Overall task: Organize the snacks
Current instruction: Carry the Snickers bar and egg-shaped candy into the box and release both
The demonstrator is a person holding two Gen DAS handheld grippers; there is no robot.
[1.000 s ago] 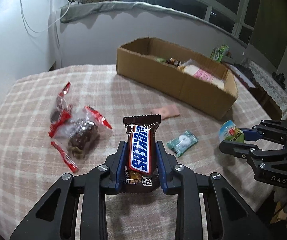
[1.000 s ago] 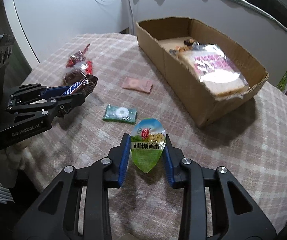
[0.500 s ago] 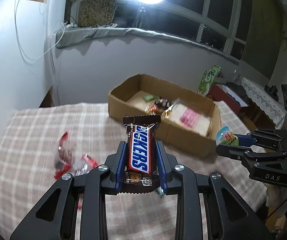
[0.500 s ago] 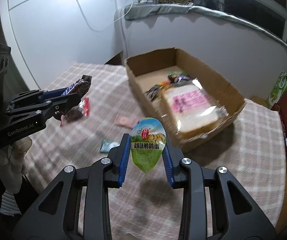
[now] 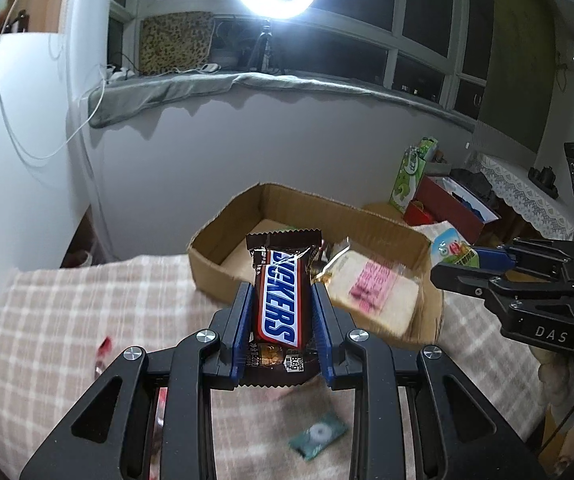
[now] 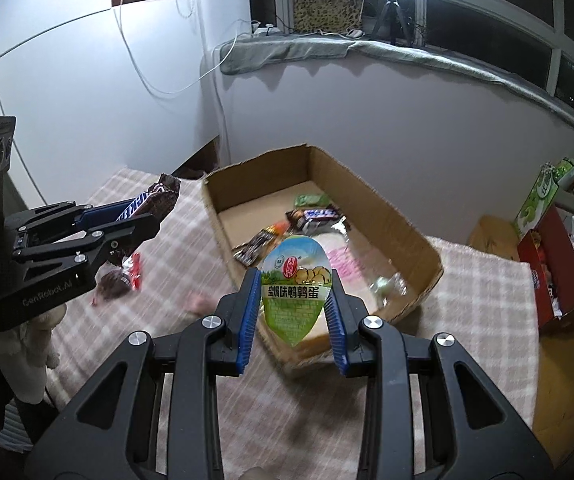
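My left gripper (image 5: 282, 304) is shut on a brown Snickers bar (image 5: 281, 292), held upright above the checked tablecloth just short of the cardboard box (image 5: 223, 268). My right gripper (image 6: 292, 300) is shut on a green egg-shaped snack pack (image 6: 296, 288), raised near the box's near corner (image 6: 431, 276). Each gripper shows in the other's view: the left gripper (image 6: 143, 220) with the bar, the right gripper (image 5: 453, 266) with the pack. Inside the box lie a wrapped bread slice (image 5: 371, 296), a second Snickers (image 6: 313, 216) and other small packets.
On the cloth remain a green mint packet (image 5: 318, 436), red-wrapped chocolates (image 6: 121, 278) and a blurred pink packet (image 6: 199, 304). A red box (image 6: 559, 268) and a green carton (image 6: 537, 200) stand beyond the table's right side. A wall rises behind the box.
Both grippers have risen and moved toward the cardboard box, carrying the Snickers bar and the green pack. The loose snacks on the cloth have slid down and out of the middle of both views.
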